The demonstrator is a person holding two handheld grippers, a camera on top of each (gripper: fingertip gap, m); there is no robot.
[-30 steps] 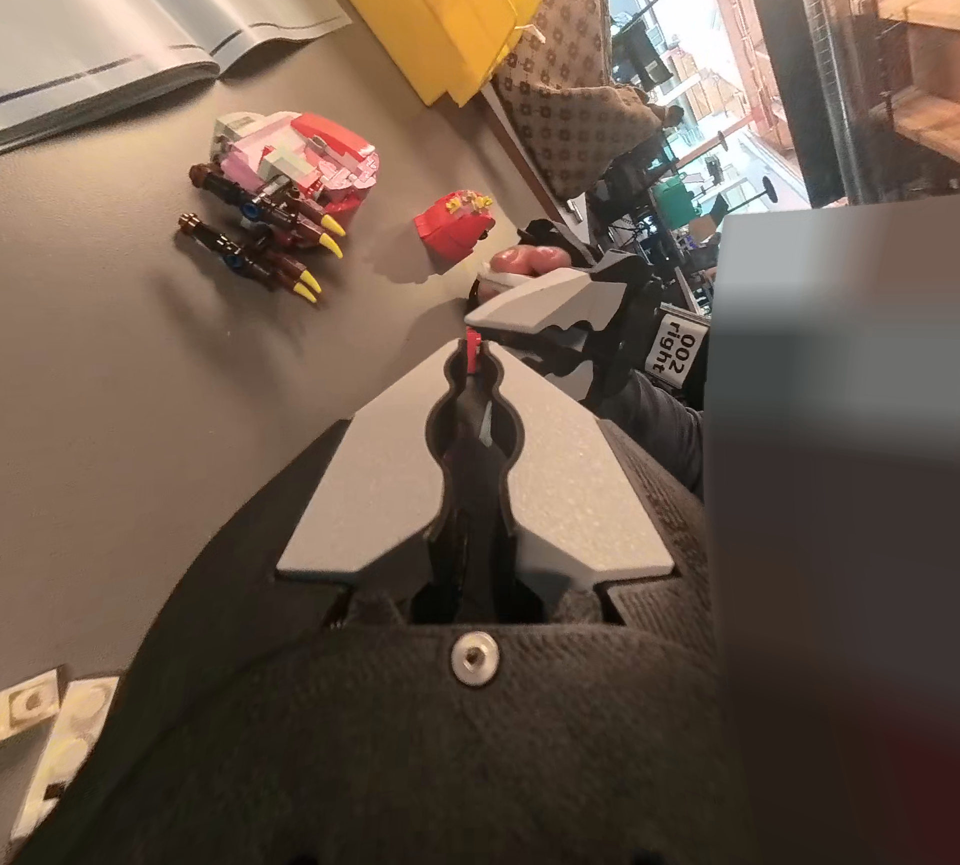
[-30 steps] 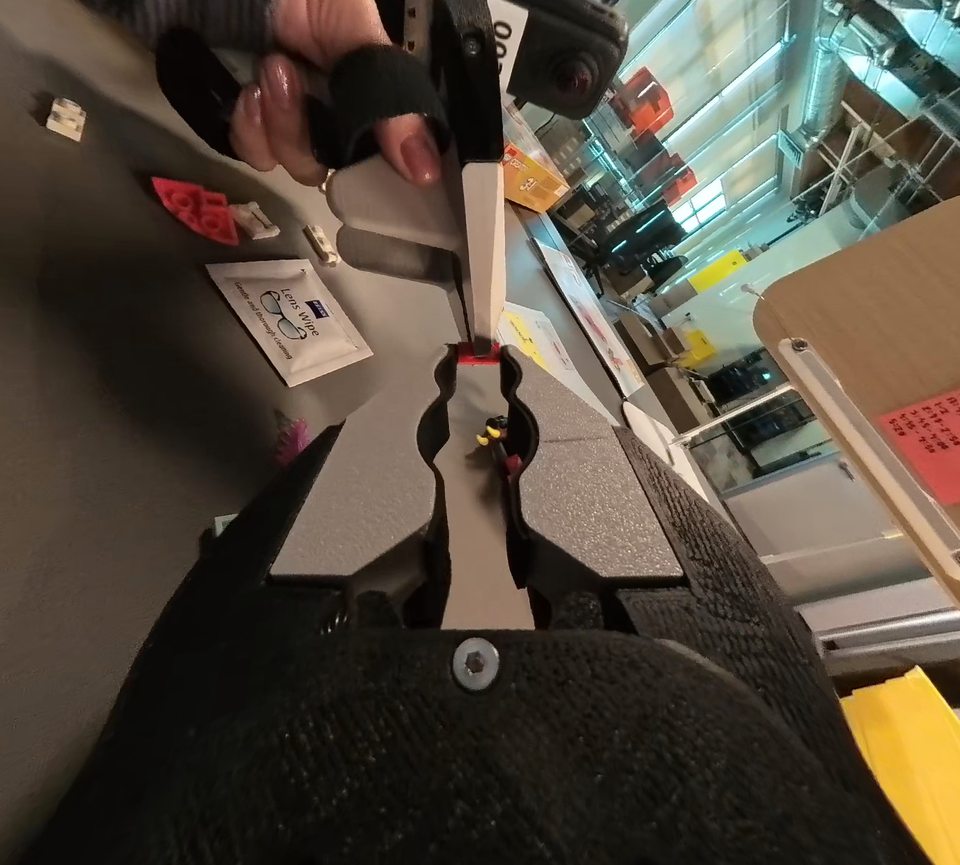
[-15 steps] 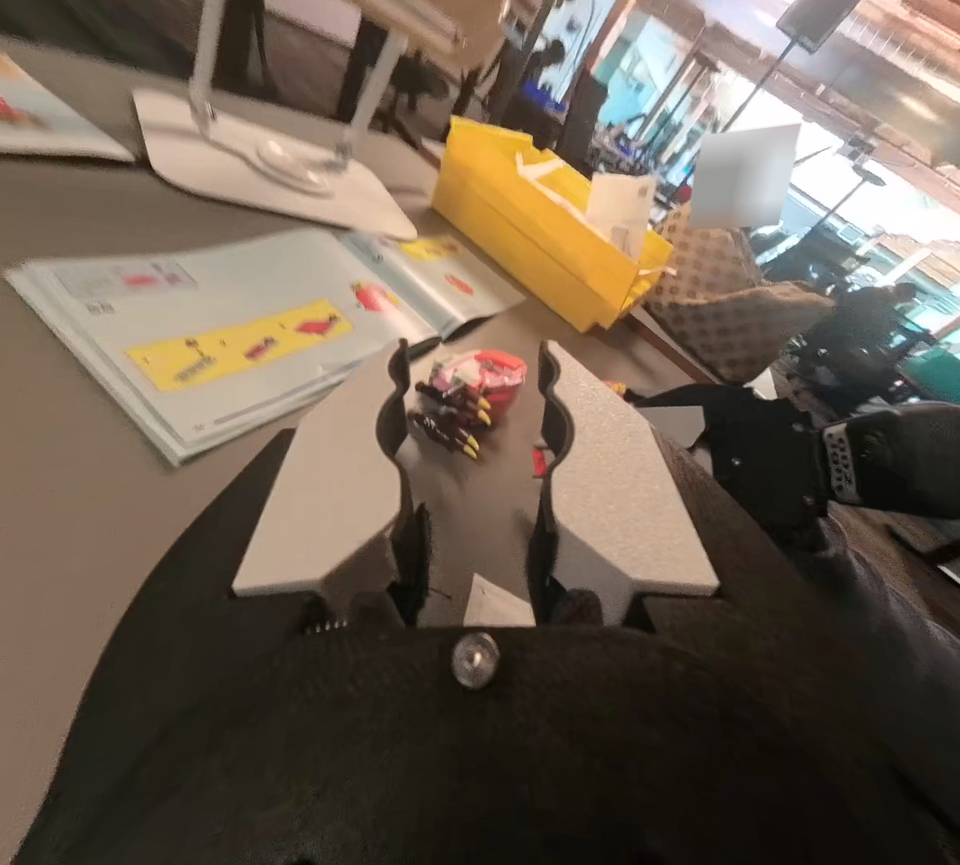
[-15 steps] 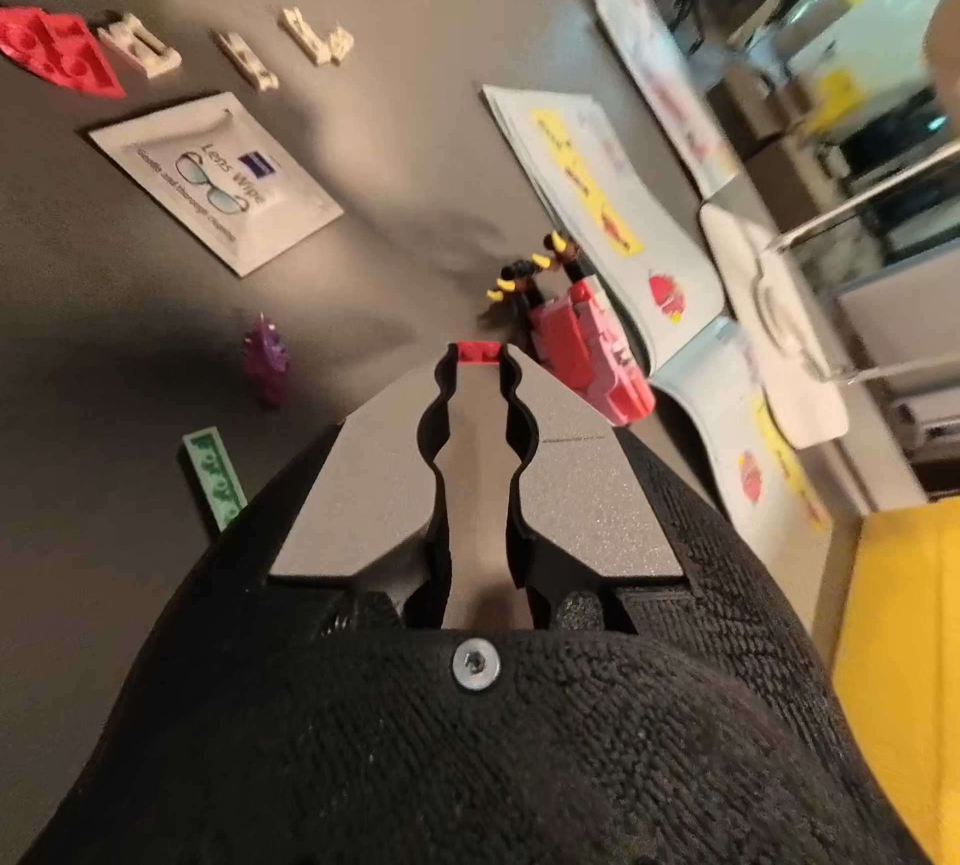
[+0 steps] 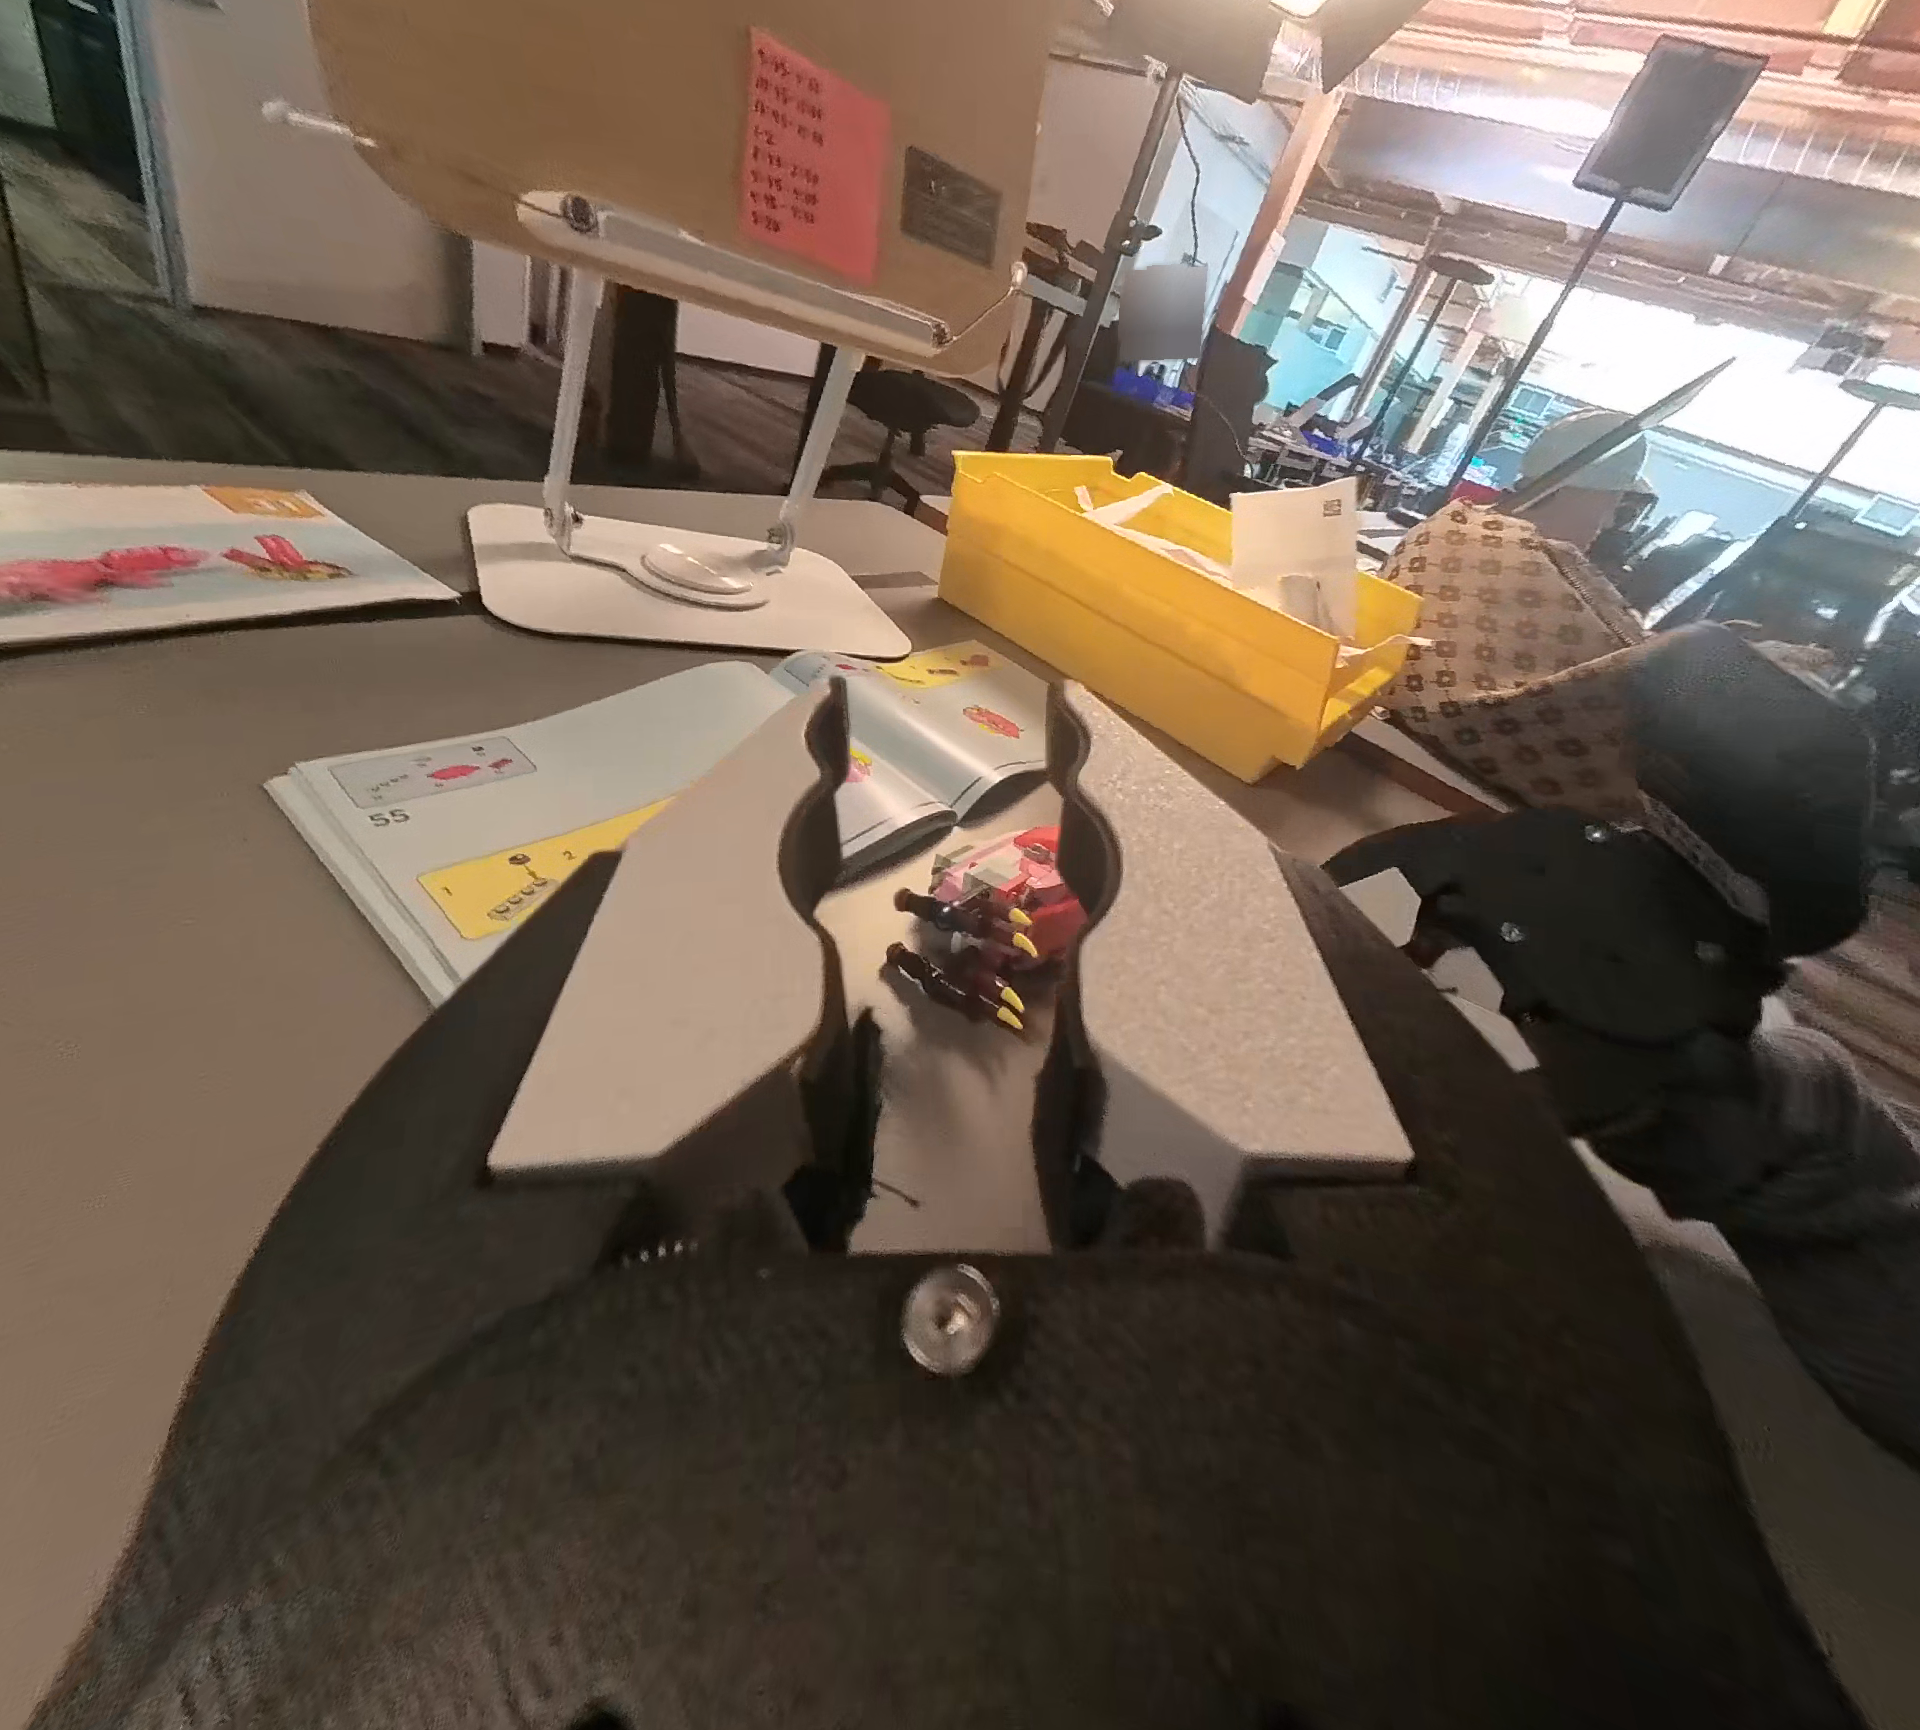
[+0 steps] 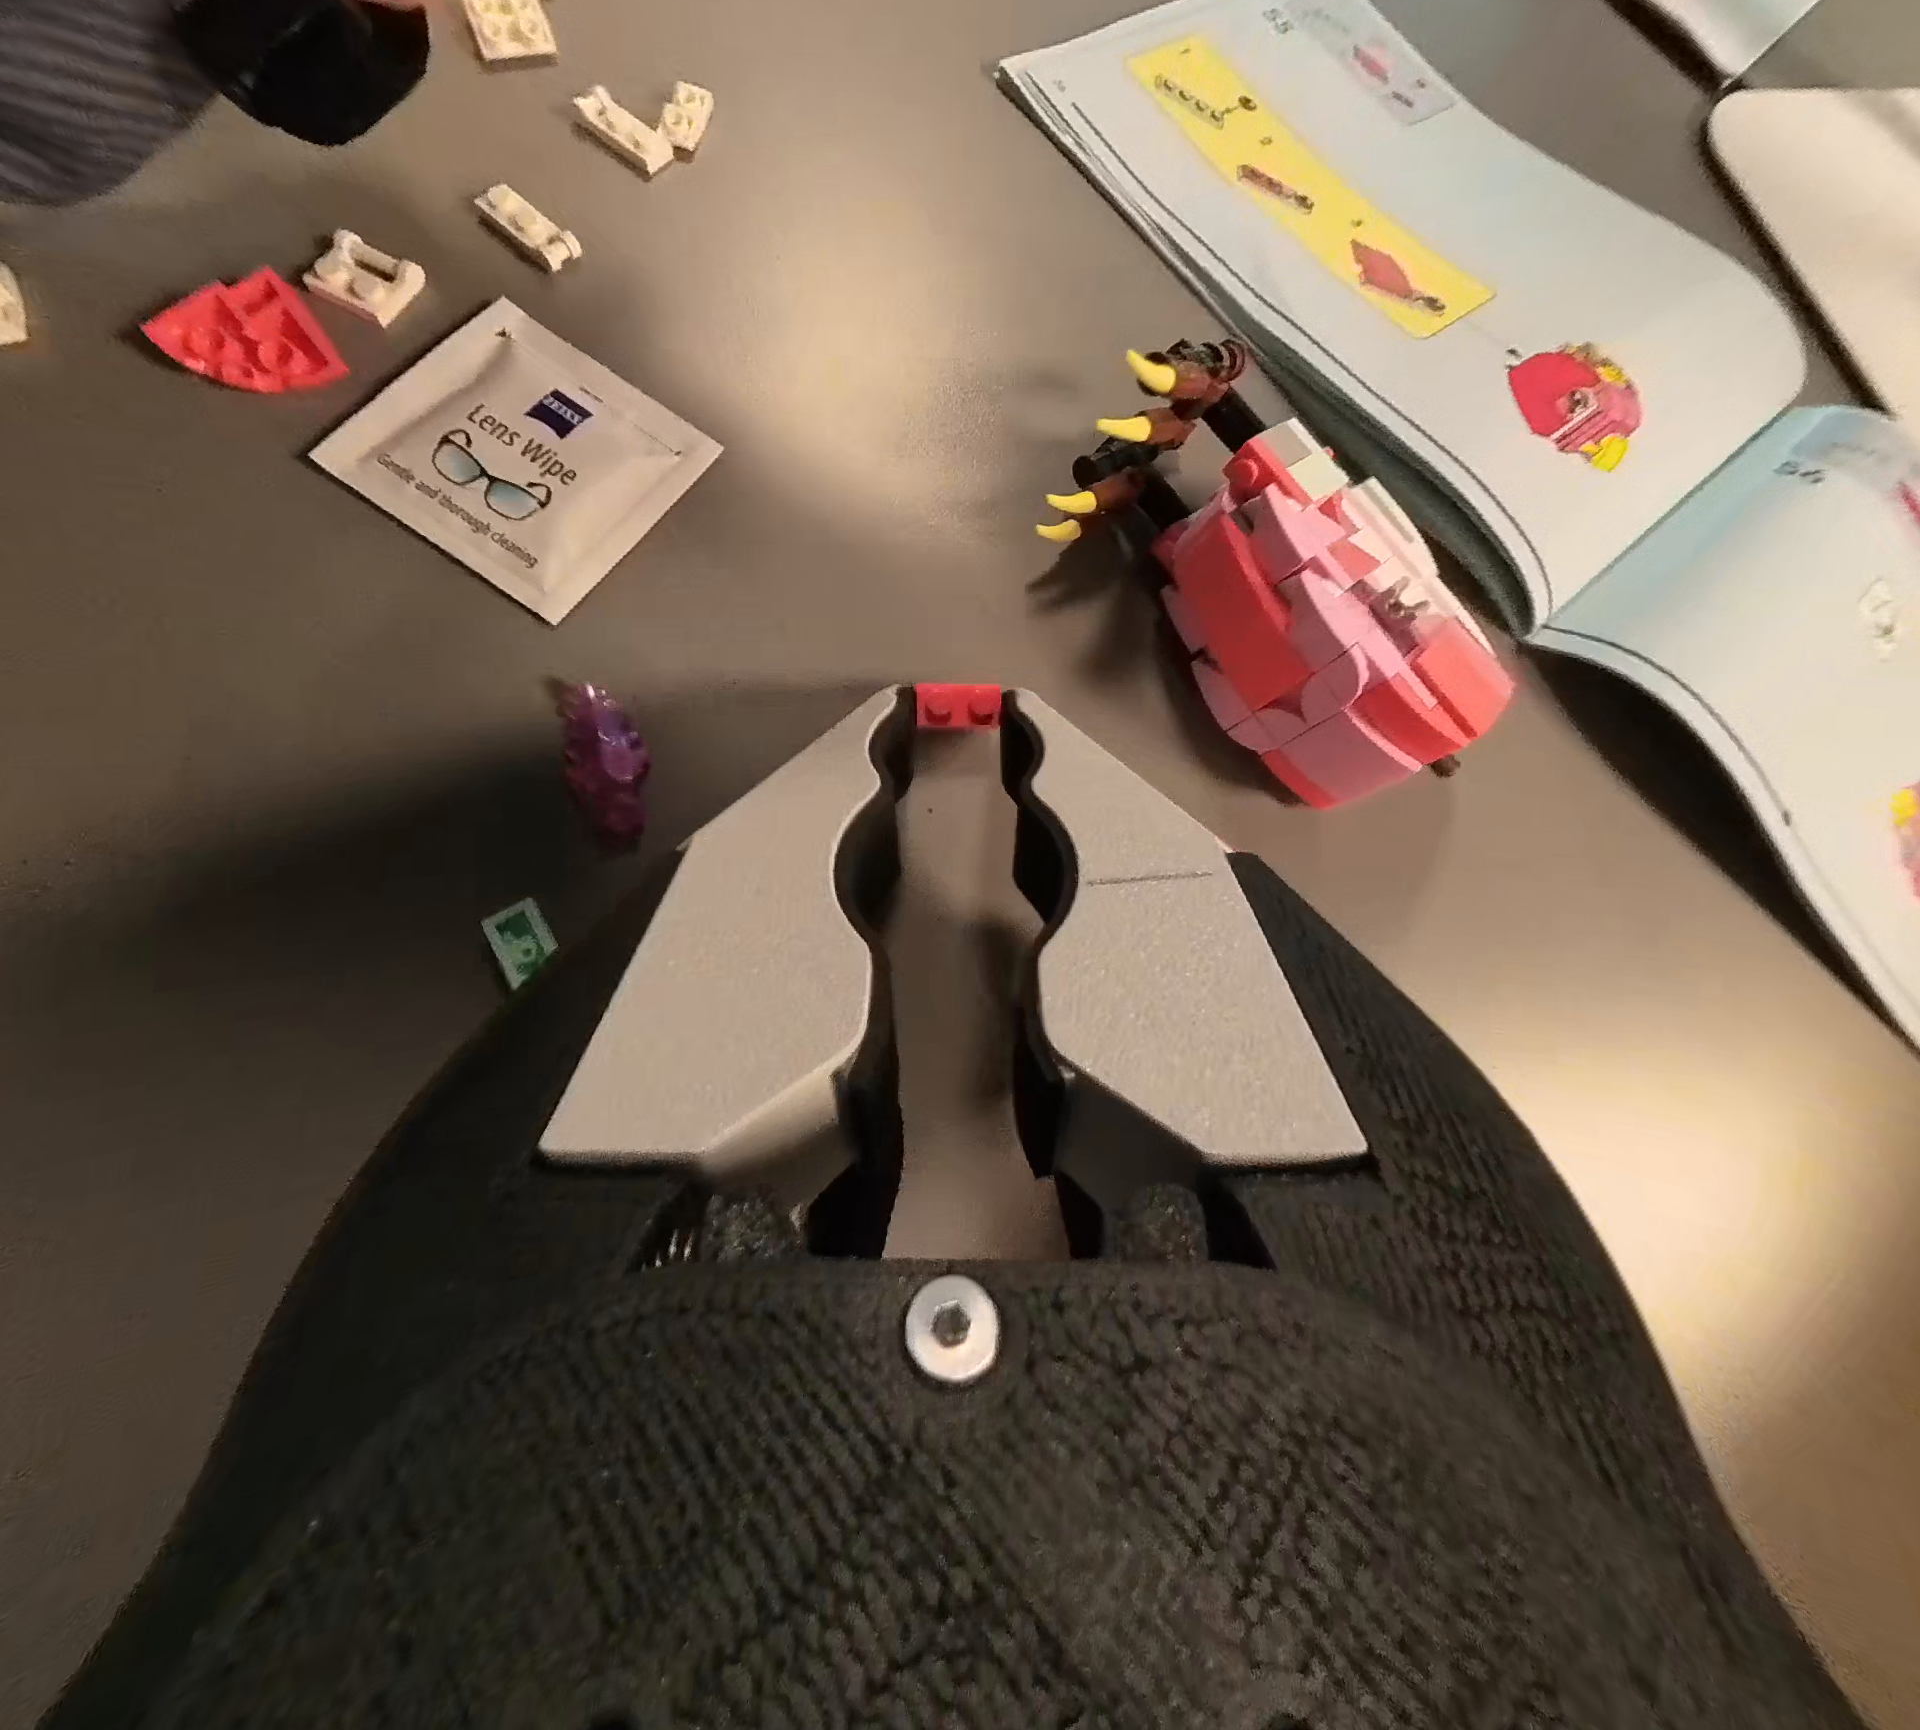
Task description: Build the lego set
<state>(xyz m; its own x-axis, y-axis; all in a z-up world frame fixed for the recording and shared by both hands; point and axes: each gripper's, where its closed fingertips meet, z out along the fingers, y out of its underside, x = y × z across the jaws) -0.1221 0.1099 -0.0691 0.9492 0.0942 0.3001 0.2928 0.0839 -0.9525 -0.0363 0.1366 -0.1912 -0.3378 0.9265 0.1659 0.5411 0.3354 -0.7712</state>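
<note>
My left gripper (image 5: 945, 698) is open and holds nothing. Through the gap between its fingers I see a pink and red brick model (image 5: 997, 891) with dark, yellow-tipped claws on the grey table. My right gripper (image 6: 958, 706) is shut on a small red two-stud brick (image 6: 958, 706), with both pads pressed on its ends, above the table. The model (image 6: 1340, 631) lies just to its right, claws (image 6: 1143, 433) pointing away. The right gripper's black body (image 5: 1610, 901) shows at the right of the left wrist view.
An open instruction booklet (image 6: 1455, 246) lies beyond the model. A yellow bin (image 5: 1143, 600) and a white stand base (image 5: 675, 589) stand farther back. A wipe packet (image 6: 514, 454), red wedge plate (image 6: 244, 330), white pieces (image 6: 623, 122), purple crystal (image 6: 608, 750) and green tile (image 6: 520, 937) lie left.
My left gripper, shut at the red brick a second ago, has opened, drawn away and swung towards the model. My right gripper has tipped down over the table, still holding the red brick.
</note>
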